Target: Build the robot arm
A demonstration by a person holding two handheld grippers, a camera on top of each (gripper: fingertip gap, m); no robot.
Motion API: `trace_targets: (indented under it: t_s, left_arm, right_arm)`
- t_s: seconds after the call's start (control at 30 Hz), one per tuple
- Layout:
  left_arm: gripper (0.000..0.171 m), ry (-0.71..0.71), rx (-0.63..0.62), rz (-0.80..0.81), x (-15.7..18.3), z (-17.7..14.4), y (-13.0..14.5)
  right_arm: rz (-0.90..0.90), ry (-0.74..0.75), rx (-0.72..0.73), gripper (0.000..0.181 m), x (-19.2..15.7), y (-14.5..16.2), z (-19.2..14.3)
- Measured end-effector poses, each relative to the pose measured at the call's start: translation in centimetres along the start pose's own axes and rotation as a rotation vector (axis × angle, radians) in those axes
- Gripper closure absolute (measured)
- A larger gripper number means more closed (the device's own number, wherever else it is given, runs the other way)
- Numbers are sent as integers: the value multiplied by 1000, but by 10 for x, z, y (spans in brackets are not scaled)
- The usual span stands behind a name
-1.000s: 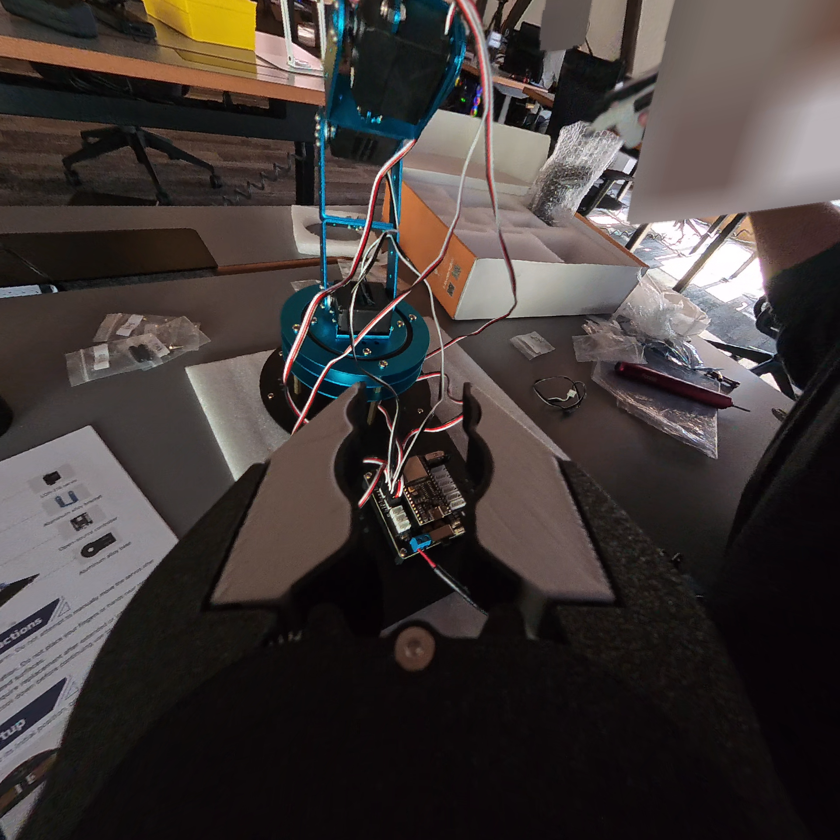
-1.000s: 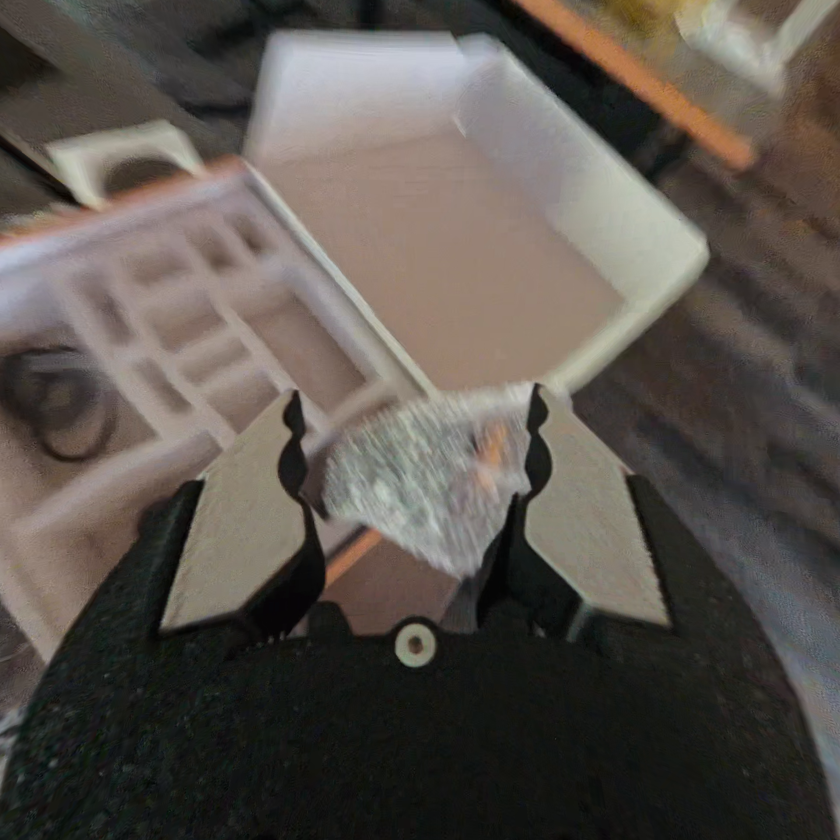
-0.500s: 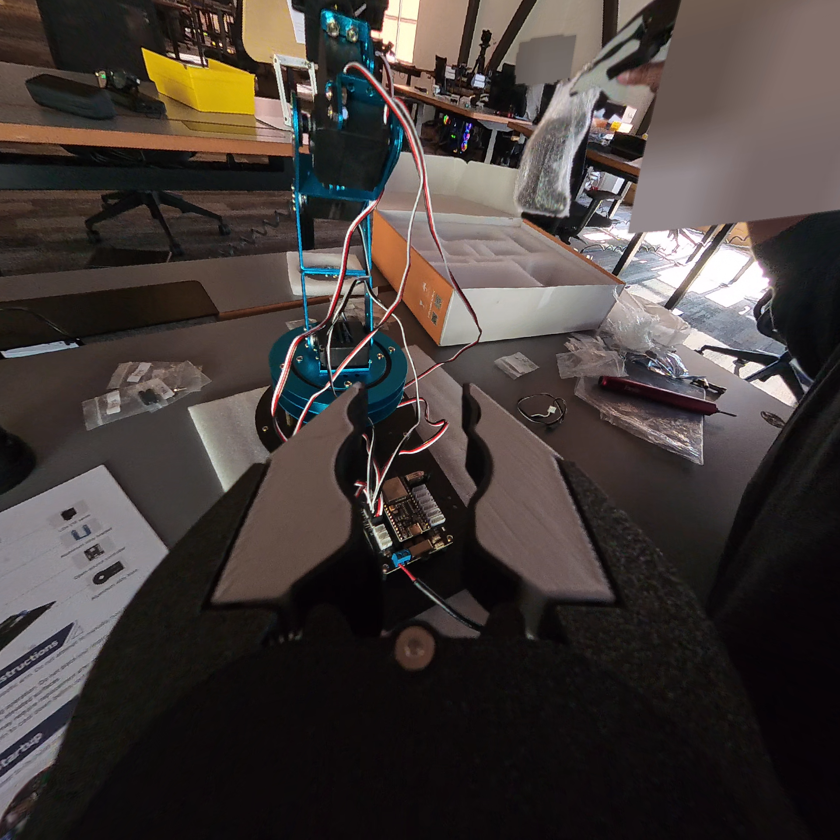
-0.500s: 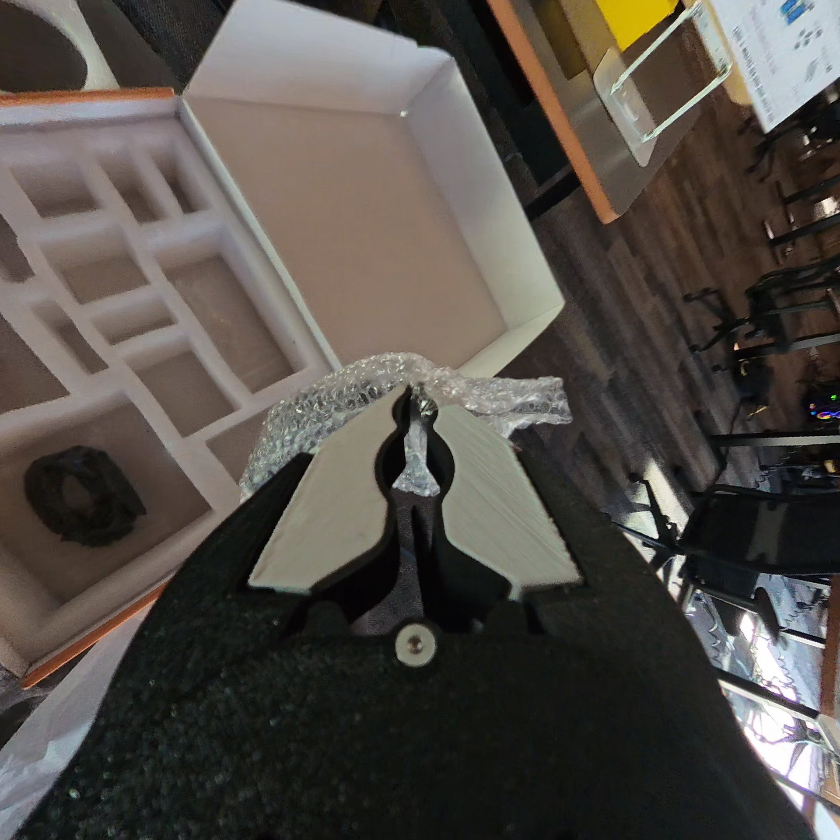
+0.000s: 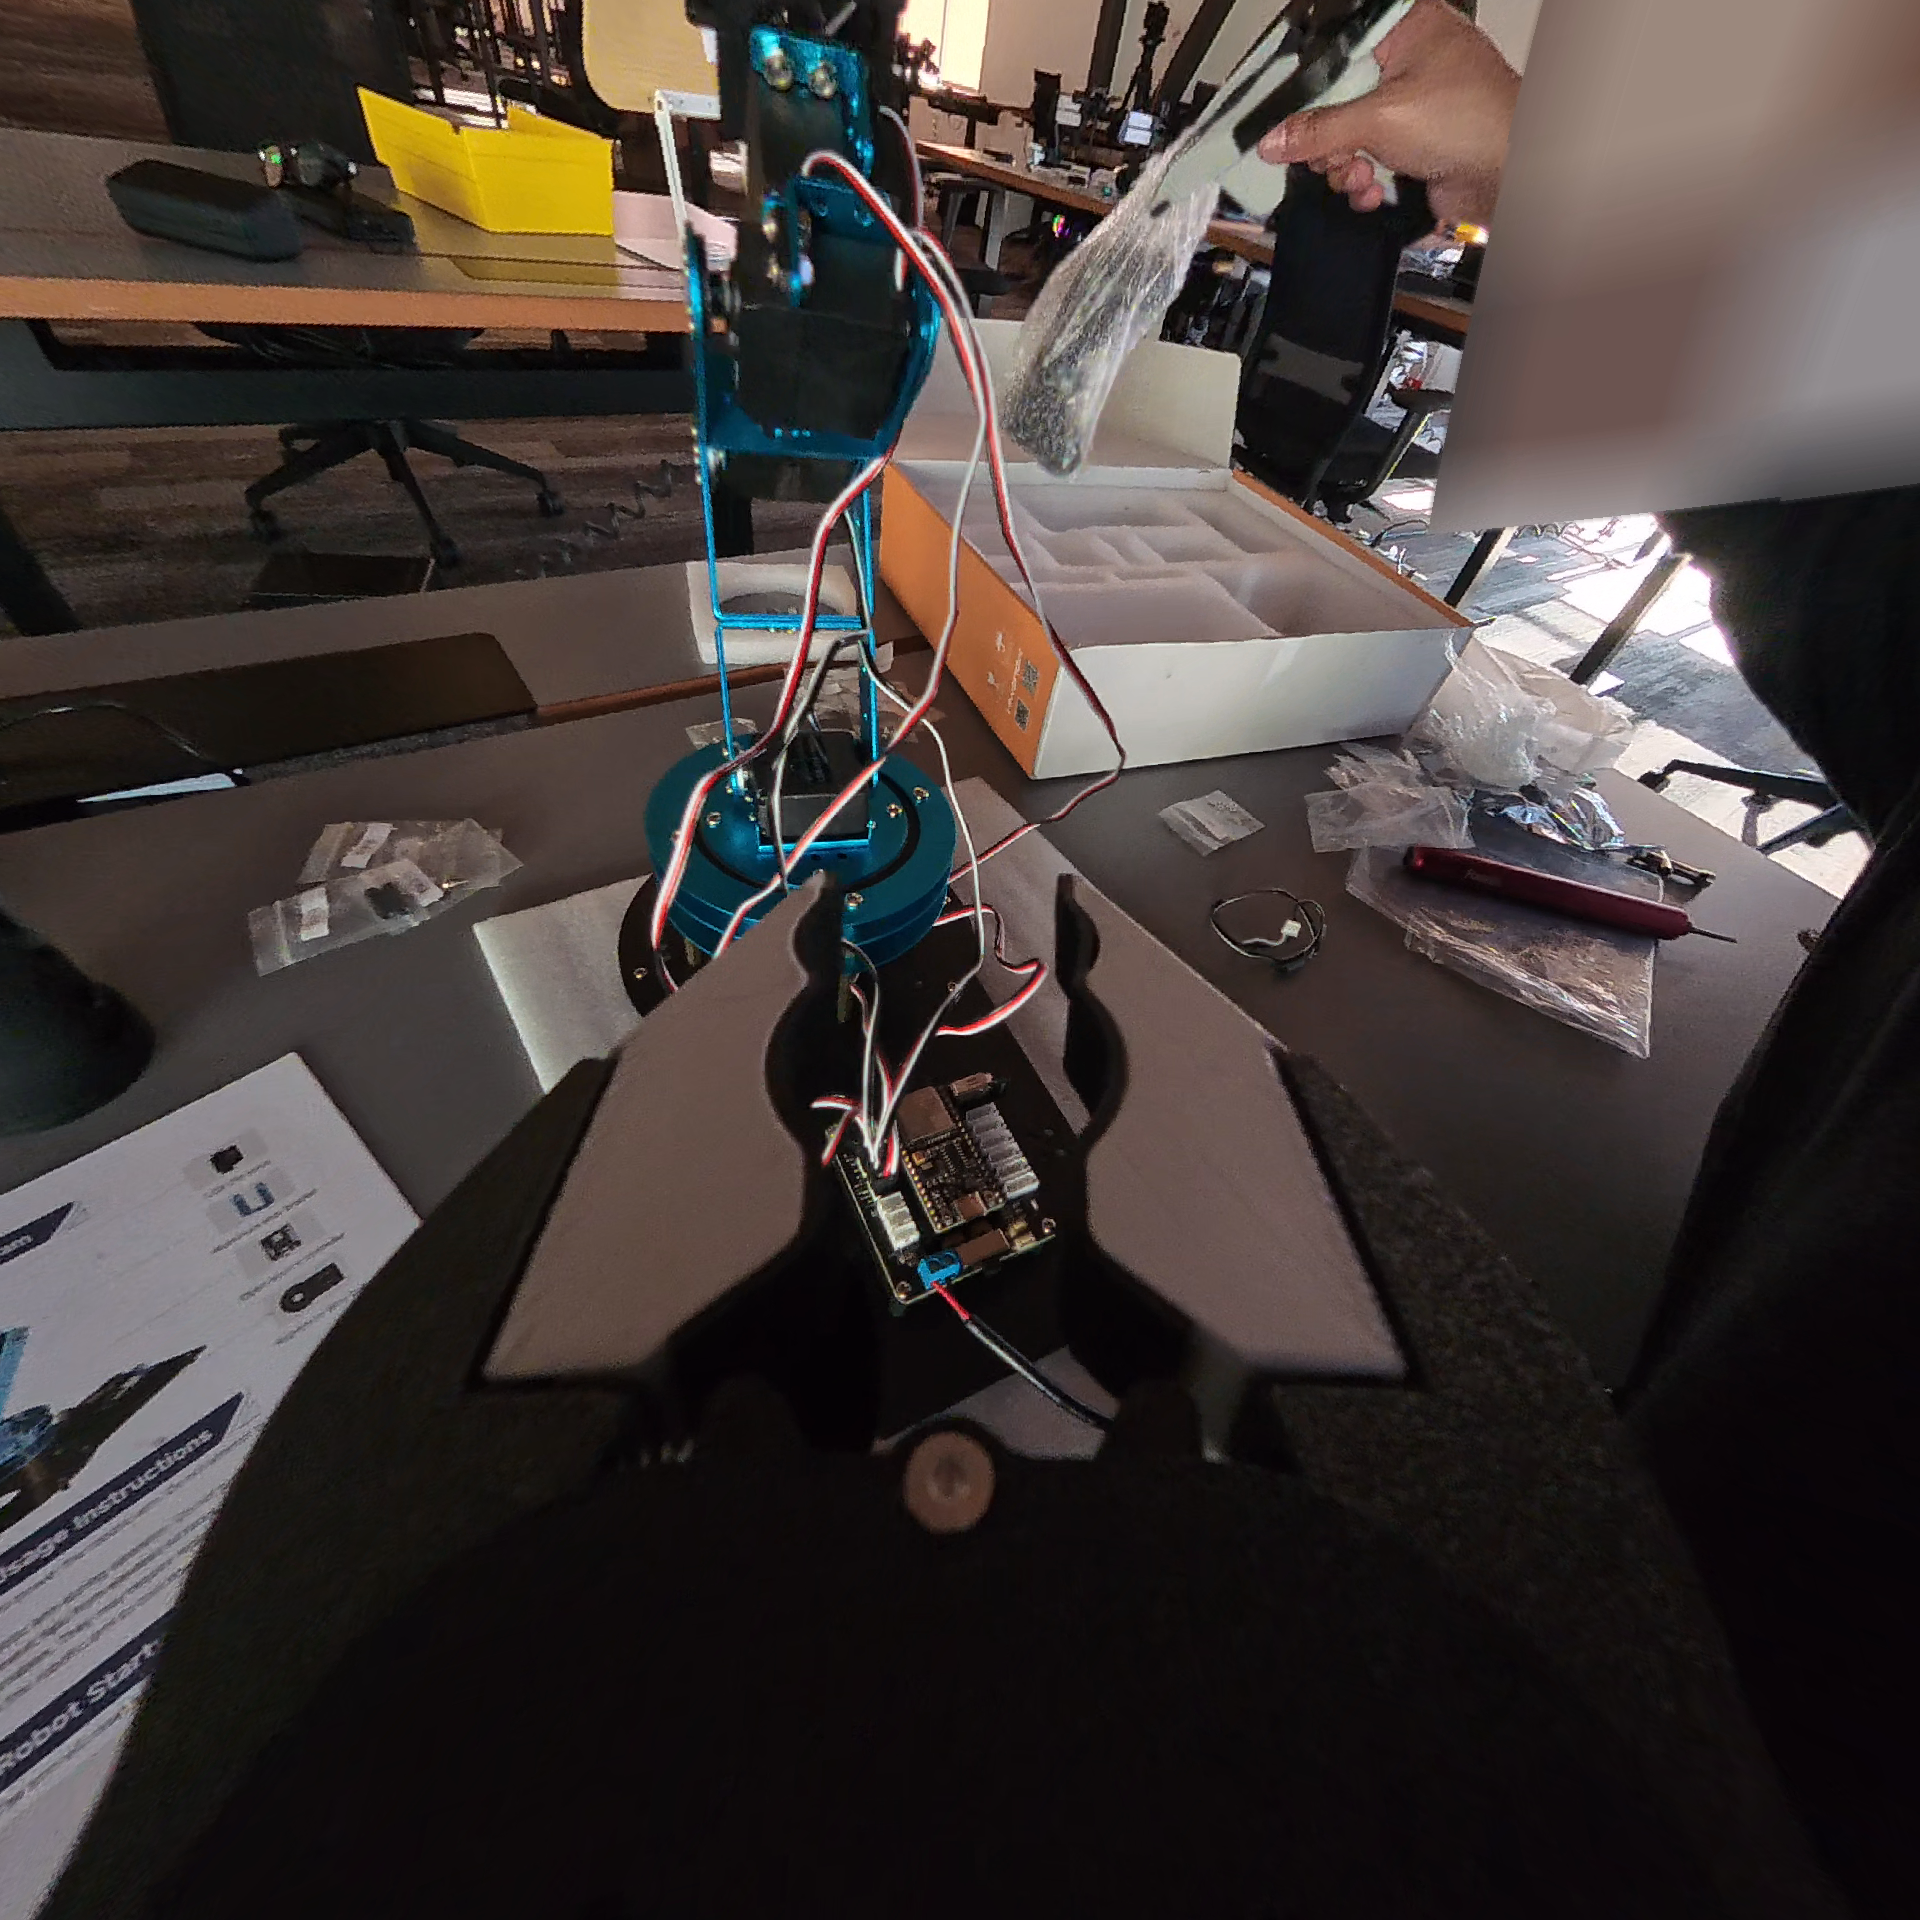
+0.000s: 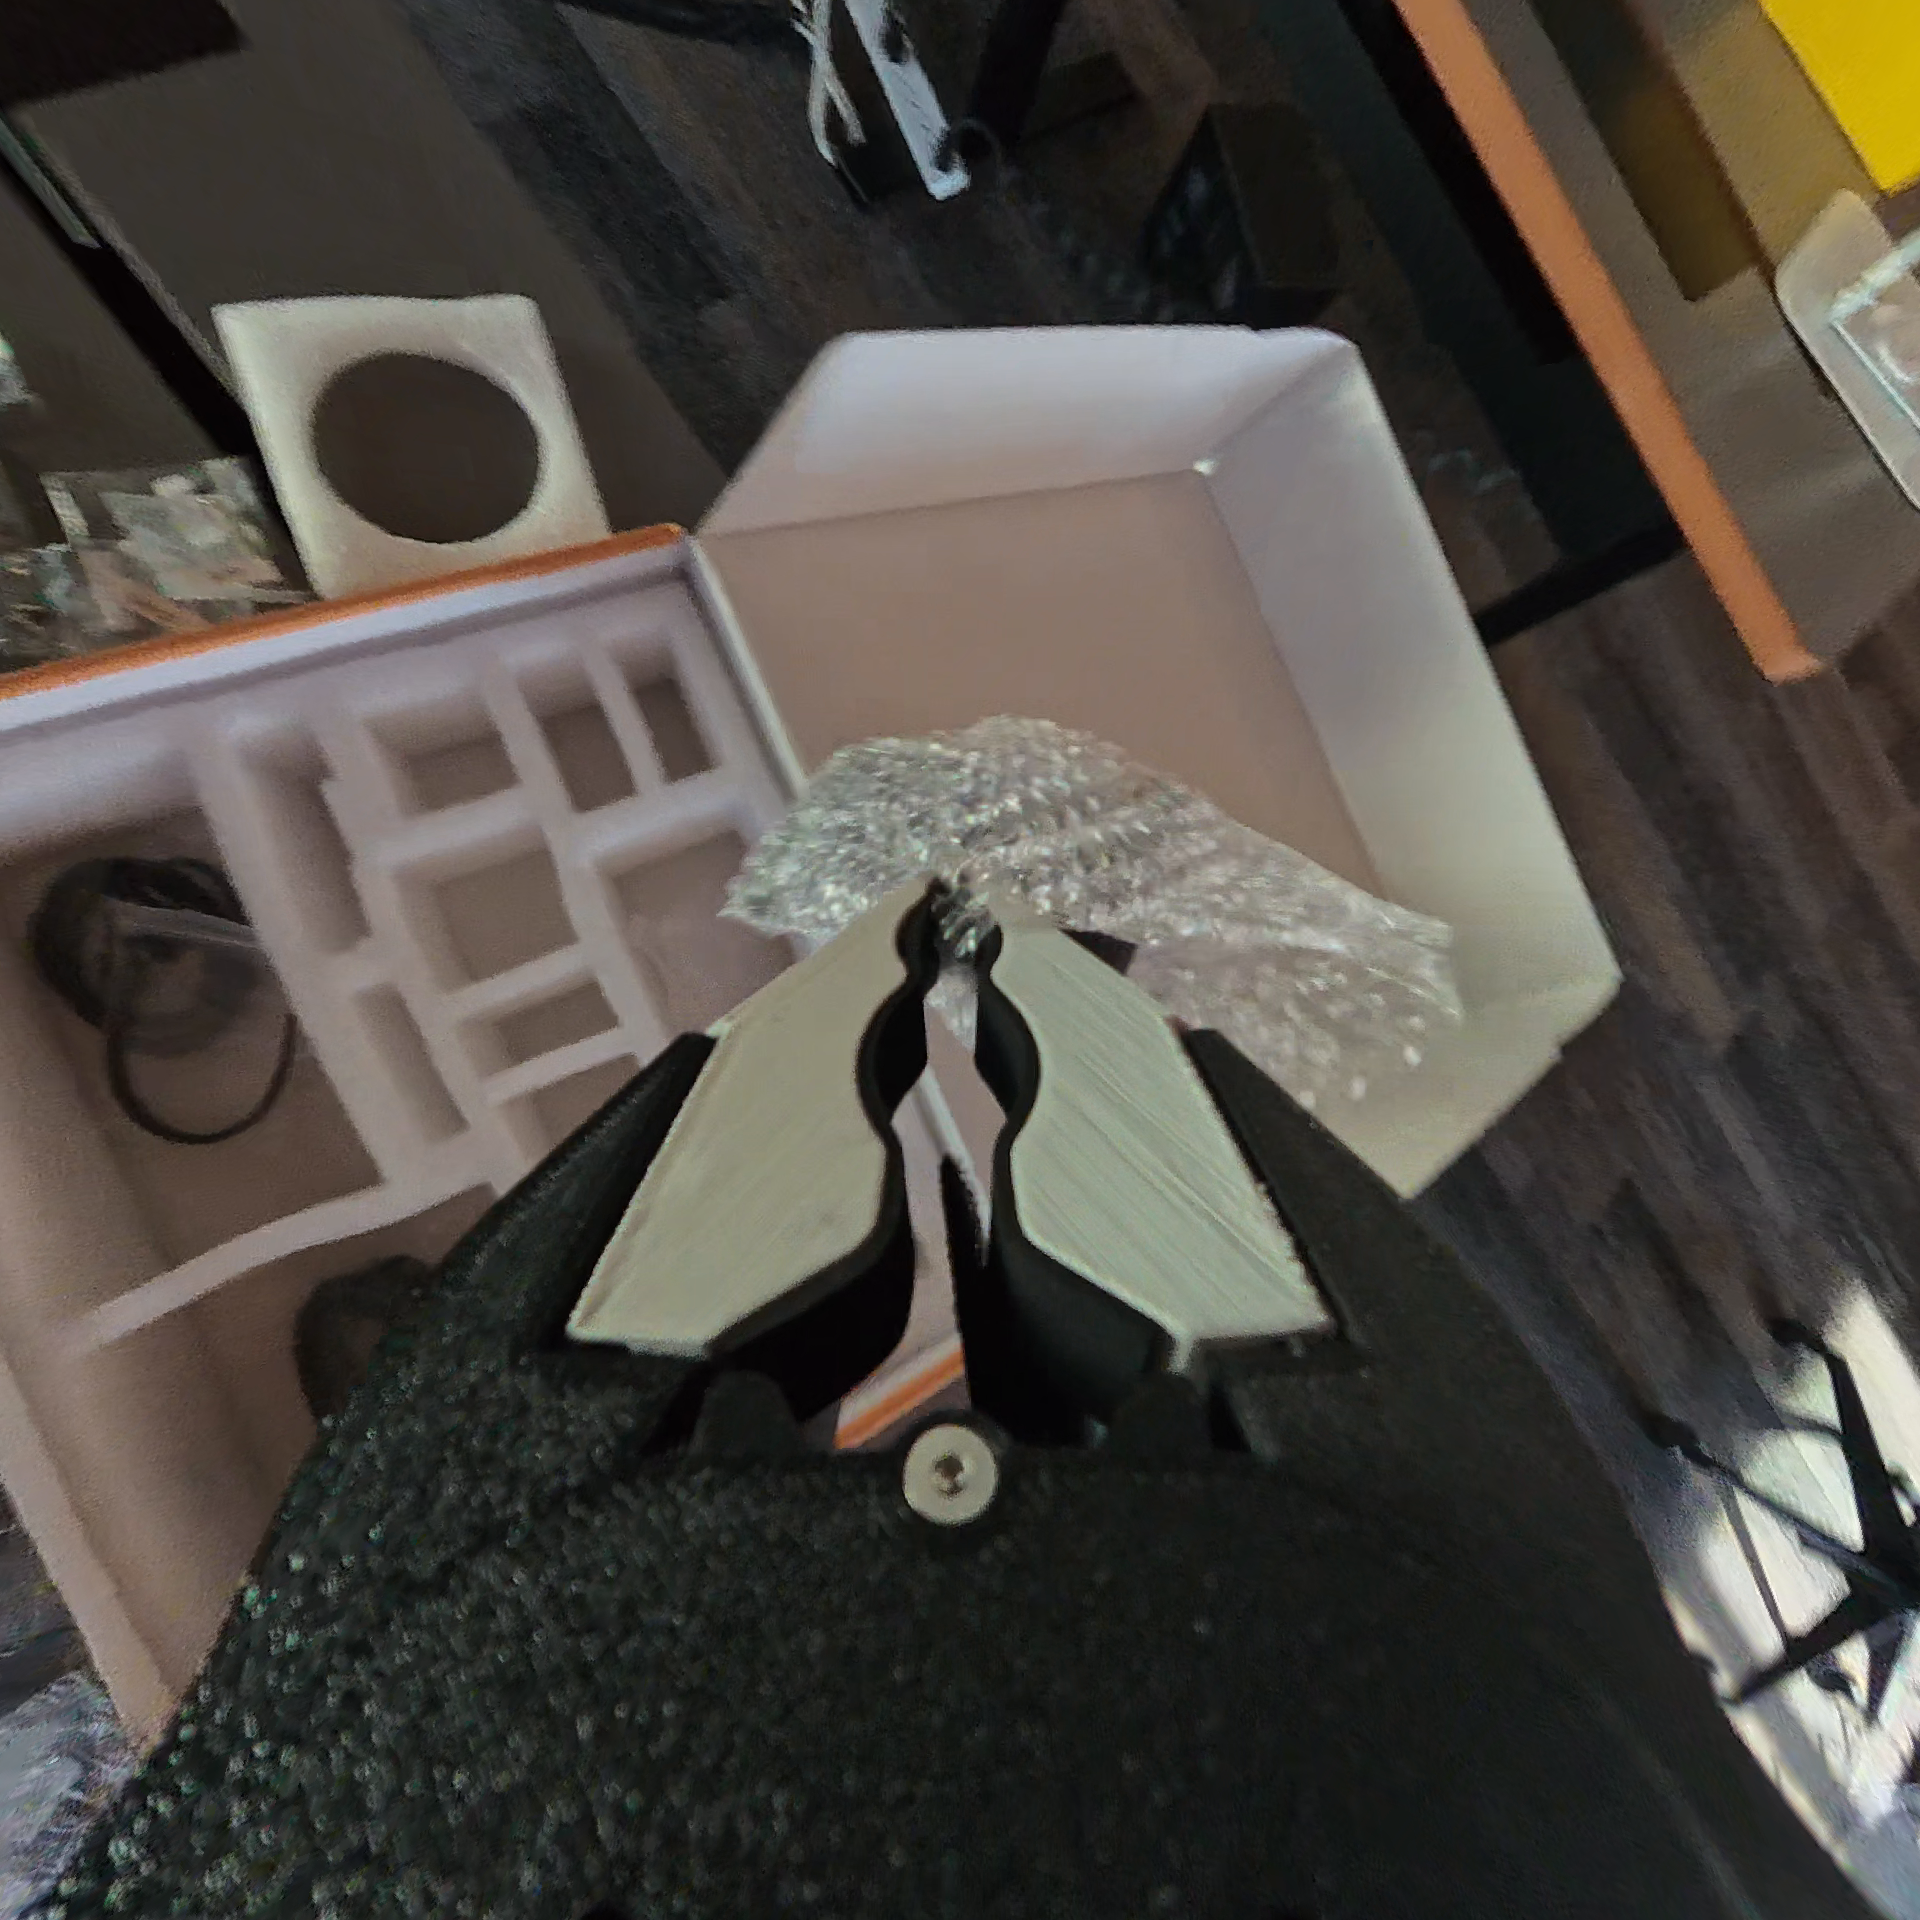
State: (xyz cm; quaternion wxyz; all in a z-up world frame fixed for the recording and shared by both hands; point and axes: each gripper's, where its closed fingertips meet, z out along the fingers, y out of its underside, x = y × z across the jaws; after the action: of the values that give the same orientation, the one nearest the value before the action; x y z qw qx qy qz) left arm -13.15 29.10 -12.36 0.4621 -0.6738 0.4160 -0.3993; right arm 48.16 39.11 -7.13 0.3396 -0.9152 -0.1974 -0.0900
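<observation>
The left gripper (image 5: 940,914) hangs with fingers apart above a circuit board (image 5: 951,1184) on the dark grey table (image 5: 395,997), just before the blue robot arm (image 5: 805,436) at mid-table. The right gripper (image 6: 961,920) is clamped on a bubble wrap bag (image 6: 1049,831), held in the air over the open foam-lined box (image 6: 436,831) by the far edge (its lid lies open behind). A red screwdriver (image 5: 1548,896) lies near the right edge. Desks and office chairs fill the room behind.
</observation>
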Motion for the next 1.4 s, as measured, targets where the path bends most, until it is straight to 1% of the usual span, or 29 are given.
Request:
trace_targets:
  t_s: [0.07, 0.17, 0.23, 0.3, 0.33, 0.4, 0.43, 0.47, 0.53, 0.67, 0.73, 0.77, 0.8, 0.87, 0.9, 0.97, 1.03, 1.1, 1.17, 1.23, 1.3, 1.4]
  left_arm:
    - [132, 2, -1, -12, -2, 3, -2]
    - [132, 18, -25, -29, -1, 13, 0]
    - [132, 12, -67, -18, 1, 17, 6]
    - [133, -19, -106, 23, 2, 18, 10]
    - [133, -35, -114, 38, 2, 19, 10]
    - [134, -47, -111, 32, 1, 21, 6]
    - [134, -45, -109, 14, 1, 23, 3]
    - [134, -38, -108, -6, 0, 26, 2]
    - [133, -25, -117, -37, -1, 32, 0]
    - [133, -32, -155, -49, -4, 46, 7]
    - [133, -40, -177, -55, -6, 54, 11]
    - [134, -43, -189, -59, -7, 57, 14]
    - [134, -47, -202, -64, -9, 60, 16]
    - [134, -65, -222, -72, -14, 64, 19]
    - [134, -76, -226, -76, -17, 65, 19]
    - [134, -98, -232, -91, -23, 66, 19]
    - [134, -113, -229, -100, -30, 68, 19]
    - [134, -125, -224, -113, -35, 70, 20]
    - [133, -119, -224, -128, -37, 71, 22]
    - [134, -121, -226, -130, -37, 71, 23]
    - [134, -126, -221, -123, -37, 68, 22]
    - [134, -124, -206, -129, -37, 64, 21]
  right_arm:
    - [-66, -46, 26, 181, -23, -8, 4]
    - [-183, -14, 17, 181, -36, -15, 9]
    - [-207, -54, -9, 181, -44, -8, 18]
    - [-204, -61, -62, 181, -43, 13, 24]
    - [-172, -96, -50, 181, -47, 21, 22]
    - [-72, -156, -13, 181, -55, 34, 10]
    - [-57, -158, 8, 181, -58, 41, 1]
    - [-65, -130, 11, 181, -55, 51, -6]
    - [-67, -92, -29, 181, -50, 80, -11]
    - [59, -191, -89, 181, -63, 131, -2]
    - [84, -201, -111, 176, -68, 151, 6]
    - [99, -206, -93, 166, -72, 154, 8]
    - [127, -213, -62, 157, -74, 155, 7]
    - [204, -233, 30, 149, -80, 150, 0]
    - [237, -240, 96, 147, -82, 144, -6]
    - [284, -206, 230, 145, -83, 133, -21]
    - [307, -187, 327, 144, -91, 126, -32]
    - [313, -201, 360, 142, -106, 126, -34]
    - [310, -163, 339, 147, -111, 131, -34]
    - [309, -153, 388, 143, -114, 125, -43]
    - [312, -150, 416, 150, -117, 120, -54]
    - [298, -96, 490, 153, -119, 109, -73]
